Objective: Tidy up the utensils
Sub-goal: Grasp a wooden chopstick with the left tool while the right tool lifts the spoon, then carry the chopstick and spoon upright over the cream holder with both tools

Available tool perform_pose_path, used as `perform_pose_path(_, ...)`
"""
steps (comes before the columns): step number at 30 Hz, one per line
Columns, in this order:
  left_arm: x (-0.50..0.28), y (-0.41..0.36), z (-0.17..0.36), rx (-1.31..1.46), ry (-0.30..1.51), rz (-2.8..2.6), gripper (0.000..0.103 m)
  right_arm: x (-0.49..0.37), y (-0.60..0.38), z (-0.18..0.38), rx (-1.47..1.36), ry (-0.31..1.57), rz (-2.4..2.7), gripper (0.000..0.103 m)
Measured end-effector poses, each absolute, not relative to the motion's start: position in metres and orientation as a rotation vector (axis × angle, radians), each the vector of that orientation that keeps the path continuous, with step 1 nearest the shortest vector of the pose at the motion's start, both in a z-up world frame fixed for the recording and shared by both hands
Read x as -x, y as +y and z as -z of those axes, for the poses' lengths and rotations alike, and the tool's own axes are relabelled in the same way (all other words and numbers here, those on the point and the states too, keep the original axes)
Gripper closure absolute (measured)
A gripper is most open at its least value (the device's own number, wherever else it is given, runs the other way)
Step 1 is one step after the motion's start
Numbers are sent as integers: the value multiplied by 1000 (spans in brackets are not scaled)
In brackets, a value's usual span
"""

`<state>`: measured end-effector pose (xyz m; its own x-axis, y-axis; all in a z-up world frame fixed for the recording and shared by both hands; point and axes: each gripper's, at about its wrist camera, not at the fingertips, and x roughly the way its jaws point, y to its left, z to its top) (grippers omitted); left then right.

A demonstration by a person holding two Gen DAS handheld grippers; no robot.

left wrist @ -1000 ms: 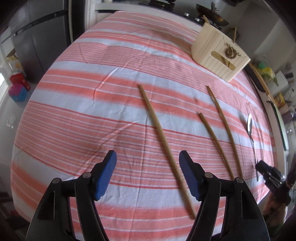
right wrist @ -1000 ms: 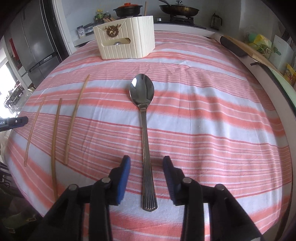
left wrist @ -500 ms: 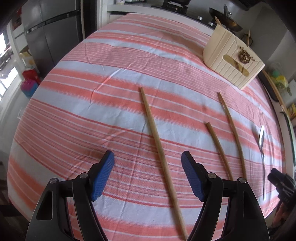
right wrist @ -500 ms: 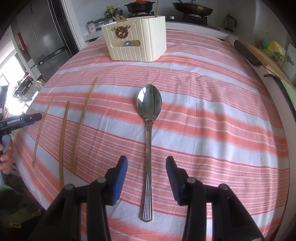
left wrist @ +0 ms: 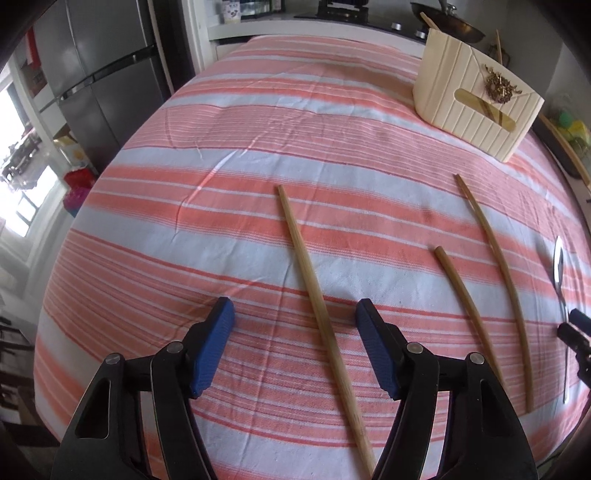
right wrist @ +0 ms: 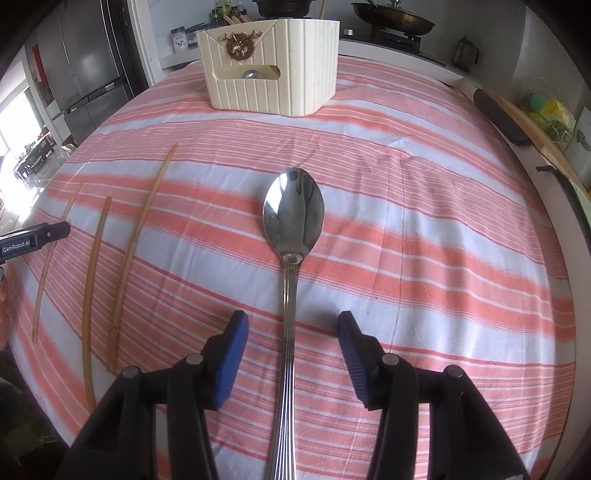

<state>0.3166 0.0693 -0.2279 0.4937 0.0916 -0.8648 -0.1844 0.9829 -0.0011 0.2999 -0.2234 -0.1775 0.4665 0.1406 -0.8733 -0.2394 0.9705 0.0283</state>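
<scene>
- While the left gripper [left wrist: 295, 314] hangs over the striped cloth, its blue pads [left wrist: 216, 343] stand apart and are closing in, with the leftmost chopstick [left wrist: 317, 314] lying on the cloth between them — neither pad touches it.
- The right gripper [right wrist: 291, 325] is the same story: jaws apart and still widening, the spoon [right wrist: 291, 236] handle running straight up between them, untouched, flat on the cloth.
- The spoon's bowl points away from that gripper, toward the cream utensil holder [right wrist: 273, 62] at the far end of the table.
- Two more chopsticks lie to the right of the first one in the left view — a shorter-looking middle chopstick [left wrist: 469, 314] and an outer chopstick [left wrist: 498, 273], all roughly parallel and apart from each other.
- The holder has a gold ornament [right wrist: 240, 46] on its front and a slot below it; something rounded and shiny shows through the slot, can't tell what.
- Everything sits on the pink-and-white striped tablecloth [right wrist: 424, 221].
- Further out there's a grey fridge [left wrist: 96, 70] on the left and a dark pan [right wrist: 391, 16] on the stove behind the table.
</scene>
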Motion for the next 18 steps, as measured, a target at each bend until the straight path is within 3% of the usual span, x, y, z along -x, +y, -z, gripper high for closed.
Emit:
perform_pose_path(6, -340, 62, 226, 79, 1028, -151, 56, -342, -205, 179, 108, 1016, -237, 49)
perform_pose_path(8, -346, 60, 225, 70, 1026, -138, 77, -352, -198, 180, 132, 986, -235, 51)
perform_pose_path(9, -346, 59, 224, 69, 1025, -128, 85, -356, -197, 179, 137, 983, -228, 60)
perform_pose_path(10, -345, 59, 224, 78, 1022, -111, 95, -357, -197, 178, 135, 983, -220, 61)
perform_pose_path(18, -327, 67, 194, 166, 886, -23, 98, -329, -217, 142, -32, 831, -298, 61)
